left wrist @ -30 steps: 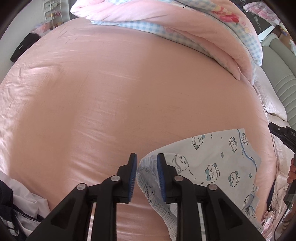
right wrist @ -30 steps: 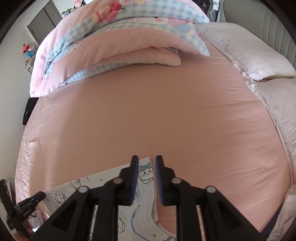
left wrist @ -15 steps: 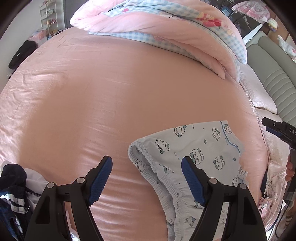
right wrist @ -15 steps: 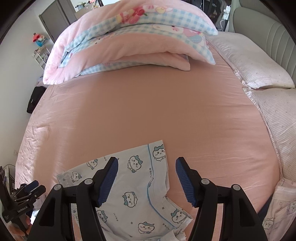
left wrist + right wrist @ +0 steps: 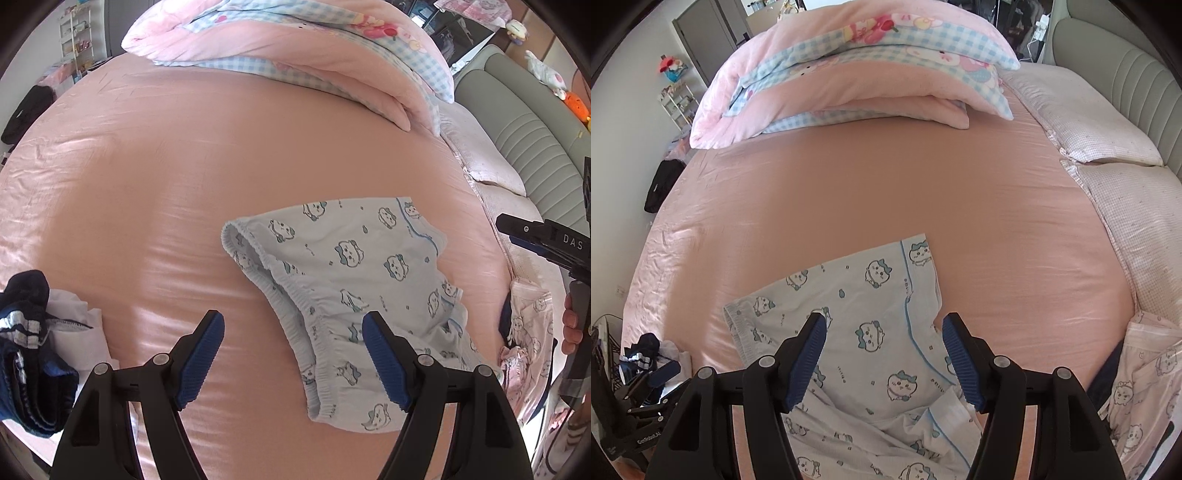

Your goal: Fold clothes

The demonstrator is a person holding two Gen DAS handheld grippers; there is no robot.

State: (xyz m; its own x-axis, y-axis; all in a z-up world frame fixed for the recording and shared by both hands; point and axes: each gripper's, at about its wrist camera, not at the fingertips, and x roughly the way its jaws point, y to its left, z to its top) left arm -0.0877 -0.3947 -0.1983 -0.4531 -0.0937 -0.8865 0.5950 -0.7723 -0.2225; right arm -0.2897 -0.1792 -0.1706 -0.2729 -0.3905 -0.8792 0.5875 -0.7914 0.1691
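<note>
Pale blue cartoon-print shorts [image 5: 354, 288] lie flat on the pink bed sheet [image 5: 166, 177], elastic waistband toward the left gripper. My left gripper [image 5: 293, 334] hangs open above the waistband edge, nothing between its blue pads. In the right wrist view the same shorts [image 5: 871, 332] spread out below my right gripper [image 5: 882, 338], which is open and lifted clear of the cloth. At the right edge of the left wrist view I see the right gripper [image 5: 546, 240] and a hand on it.
A folded pink and blue-check duvet [image 5: 857, 74] lies at the far side of the bed. Two pillows [image 5: 1108, 147] line the right by the grey headboard. Dark and white clothes [image 5: 33, 332] are heaped at the left; pink printed clothing [image 5: 1145, 376] lies at the right.
Both grippers were nearly shut on the shorts' edges a second ago. They have opened wide, let go, and pulled back and up, so the shorts now lie spread on the sheet.
</note>
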